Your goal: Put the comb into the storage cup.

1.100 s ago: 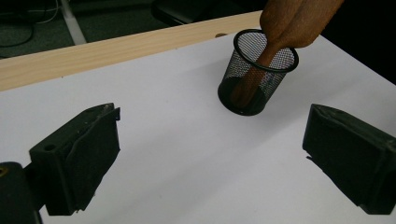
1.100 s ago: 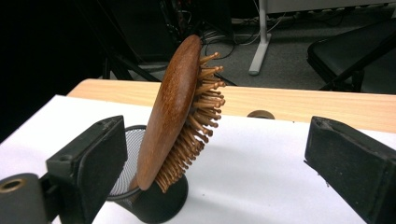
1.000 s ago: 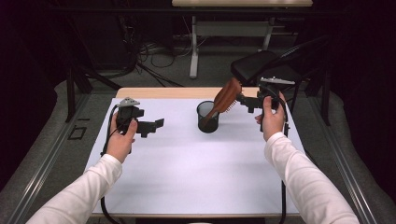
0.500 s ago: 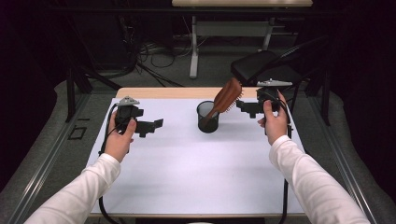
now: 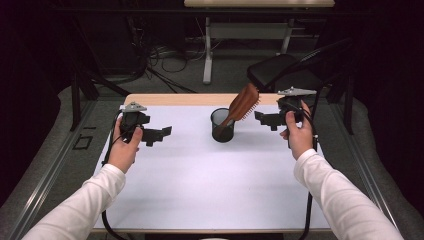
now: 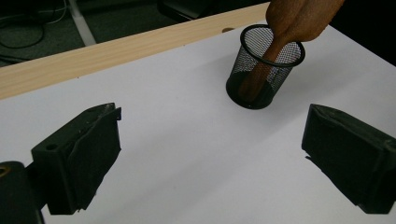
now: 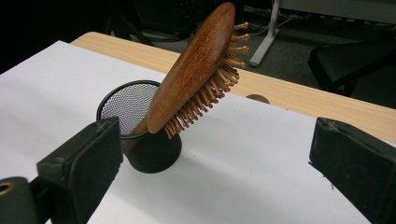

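Note:
A black mesh cup [image 5: 222, 125] [image 6: 264, 67] [image 7: 140, 135] stands near the back middle of the white table [image 5: 210, 185]. A brown wooden hairbrush [image 5: 241, 107] [image 7: 196, 70] leans in it, handle down, head tilted to the right with bristles facing right. My left gripper [image 5: 161, 135] [image 6: 210, 158] hovers to the left of the cup, open and holding nothing. My right gripper [image 5: 262, 119] [image 7: 219, 172] hovers just right of the brush head, open, jaws wide and apart from the brush.
A bare wooden strip [image 5: 170, 99] runs along the table's far edge. Behind the table stand a black chair [image 5: 285, 70], a desk leg [image 5: 207, 55] and floor cables [image 5: 150, 60]. Cables trail from both grippers down the table's sides.
My right gripper has risen a little and drawn slightly right, away from the brush. The left gripper has stayed almost still.

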{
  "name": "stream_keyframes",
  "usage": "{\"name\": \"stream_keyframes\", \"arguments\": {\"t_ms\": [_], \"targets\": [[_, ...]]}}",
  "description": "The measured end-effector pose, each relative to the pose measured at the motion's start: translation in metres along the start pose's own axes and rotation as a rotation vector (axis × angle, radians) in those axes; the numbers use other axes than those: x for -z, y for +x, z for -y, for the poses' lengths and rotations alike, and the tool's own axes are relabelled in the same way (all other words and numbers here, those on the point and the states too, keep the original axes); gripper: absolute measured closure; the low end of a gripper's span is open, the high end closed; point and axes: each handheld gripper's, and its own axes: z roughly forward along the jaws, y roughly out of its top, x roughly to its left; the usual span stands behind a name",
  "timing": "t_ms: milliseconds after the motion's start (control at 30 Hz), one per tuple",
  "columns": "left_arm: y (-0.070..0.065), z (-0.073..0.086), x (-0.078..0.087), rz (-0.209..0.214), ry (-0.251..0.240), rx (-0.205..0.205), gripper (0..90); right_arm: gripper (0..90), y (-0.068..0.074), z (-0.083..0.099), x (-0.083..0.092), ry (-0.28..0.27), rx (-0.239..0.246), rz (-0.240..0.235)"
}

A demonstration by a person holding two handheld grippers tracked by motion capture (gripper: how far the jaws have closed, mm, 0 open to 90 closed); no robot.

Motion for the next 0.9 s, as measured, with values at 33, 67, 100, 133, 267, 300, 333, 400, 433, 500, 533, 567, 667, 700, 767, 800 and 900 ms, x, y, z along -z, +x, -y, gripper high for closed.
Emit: {"name": "stream_keyframes", "arguments": {"t_ms": [33, 67, 100, 133, 267, 300, 333, 400, 433, 500, 533, 567, 667, 700, 767, 800, 900], "targets": [[0.000, 0.000, 0.001, 0.001, 0.000, 0.002, 4.2, 1.3, 0.000, 0.000, 0.001, -0.001, 0.003, -0.001], [0.001, 0.000, 0.002, 0.003, 0.000, 0.004, 4.2, 0.8, 0.000, 0.001, 0.002, 0.001, 0.007, 0.000], [0.001, -0.001, 0.002, 0.001, 0.001, 0.007, 4.2, 0.8, 0.000, 0.001, 0.002, 0.001, 0.007, 0.000], [0.001, -0.001, 0.002, 0.001, 0.000, 0.010, 4.2, 0.5, 0.001, 0.002, 0.003, 0.004, 0.010, 0.000], [0.002, 0.000, 0.005, 0.000, 0.006, 0.014, 4.3, 0.0, 0.002, 0.006, 0.006, 0.011, 0.020, 0.001], [0.002, 0.000, 0.006, -0.002, 0.005, 0.009, 4.3, 0.0, 0.002, 0.006, 0.006, 0.011, 0.020, 0.001], [0.002, 0.000, 0.007, -0.002, 0.002, 0.007, 4.3, 0.0, 0.002, 0.007, 0.006, 0.013, 0.018, 0.002], [0.002, 0.000, 0.009, -0.002, -0.004, 0.006, 4.3, 0.0, 0.003, 0.009, 0.008, 0.011, 0.022, 0.000], [0.002, 0.000, 0.009, -0.002, -0.008, 0.007, 4.3, 0.0, 0.003, 0.010, 0.009, 0.010, 0.021, 0.000], [0.002, 0.001, 0.011, -0.002, -0.011, 0.009, 4.4, 0.0, 0.004, 0.011, 0.013, -0.005, 0.029, -0.001], [0.002, 0.001, 0.011, -0.005, -0.012, 0.008, 4.4, 0.0, 0.005, 0.012, 0.014, -0.007, 0.023, -0.001], [0.002, 0.001, 0.012, -0.006, -0.012, 0.005, 4.4, 0.0, 0.005, 0.012, 0.014, -0.007, 0.023, -0.001], [0.003, 0.002, 0.013, 0.004, -0.016, 0.012, 4.5, 0.0, 0.007, 0.013, 0.018, -0.010, 0.025, 0.008], [0.003, 0.002, 0.014, 0.006, -0.015, 0.012, 4.5, 0.0, 0.008, 0.014, 0.022, -0.014, 0.025, -0.009], [0.003, 0.003, 0.014, 0.007, -0.014, 0.012, 4.6, 0.0, 0.008, 0.014, 0.024, -0.015, 0.019, -0.015], [0.004, 0.003, 0.014, 0.008, -0.012, 0.014, 4.6, 0.0, 0.009, 0.014, 0.025, -0.017, 0.019, -0.017], [0.003, 0.004, 0.015, 0.007, -0.010, 0.010, 4.6, 0.0, 0.008, 0.015, 0.028, -0.017, 0.013, -0.018]]}}
